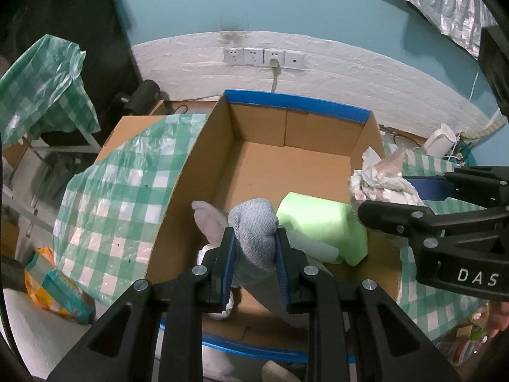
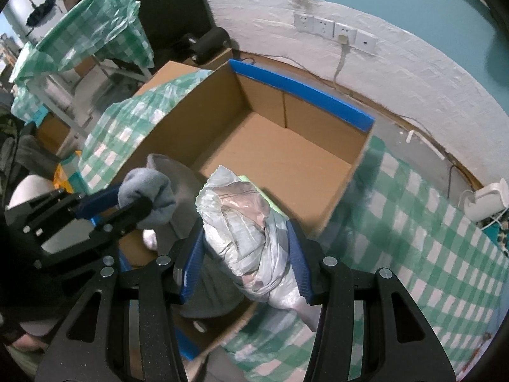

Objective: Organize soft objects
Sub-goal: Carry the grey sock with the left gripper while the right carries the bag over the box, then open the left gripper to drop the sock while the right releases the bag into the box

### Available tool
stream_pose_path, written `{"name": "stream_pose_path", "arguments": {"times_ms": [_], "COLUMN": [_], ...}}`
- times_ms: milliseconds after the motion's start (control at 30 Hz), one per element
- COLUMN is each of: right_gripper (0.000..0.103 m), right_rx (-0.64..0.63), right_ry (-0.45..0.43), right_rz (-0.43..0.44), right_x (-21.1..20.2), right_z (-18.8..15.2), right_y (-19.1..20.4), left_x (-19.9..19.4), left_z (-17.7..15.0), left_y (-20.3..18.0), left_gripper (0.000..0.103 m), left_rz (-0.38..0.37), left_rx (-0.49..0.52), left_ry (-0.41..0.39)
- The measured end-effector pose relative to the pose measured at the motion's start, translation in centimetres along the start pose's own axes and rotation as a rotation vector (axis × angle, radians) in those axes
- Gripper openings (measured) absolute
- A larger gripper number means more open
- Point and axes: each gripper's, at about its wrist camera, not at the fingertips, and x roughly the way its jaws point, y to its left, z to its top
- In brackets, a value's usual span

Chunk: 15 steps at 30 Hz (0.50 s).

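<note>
Between my left gripper's [image 1: 255,248] blue pads a bunched grey sock [image 1: 254,235] is pinched, held over the near end of the cardboard box [image 1: 286,165]. My right gripper [image 2: 246,251] clamps a crumpled white plastic bag [image 2: 248,222], perhaps holding something pinkish, above the box's near right corner. A pale green roll [image 1: 321,222] lies inside. Green checked cloth [image 2: 413,238] covers the table; wall sockets [image 1: 264,57] sit beyond.
</note>
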Motion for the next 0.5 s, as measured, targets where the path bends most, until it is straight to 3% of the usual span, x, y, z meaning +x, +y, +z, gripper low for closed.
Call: {"name": "stream_pose_path", "arguments": {"times_ms": [200,333,500], "right_gripper": [0.053,0.068,0.068], "right_rx": [0.006,0.002,0.0], "right_ry": [-0.016,-0.044,-0.079], "right_rz": [0.024,0.02,0.011], "right_x": [0.3,-0.1,-1.2], "right_z": [0.6,0.9,1.2], "right_y": [0.3,0.6,0.8], "left_x": [0.6,0.7,-0.3], "left_z": [-0.2,-0.2,-0.2], "left_y": [0.6,0.7,1.0], "left_gripper": [0.032,0.046,0.053], "left_rz": [0.002,0.011,0.013], "left_rx": [-0.011,-0.013,-0.019], "left_ry": [0.018,0.025,0.005]}}
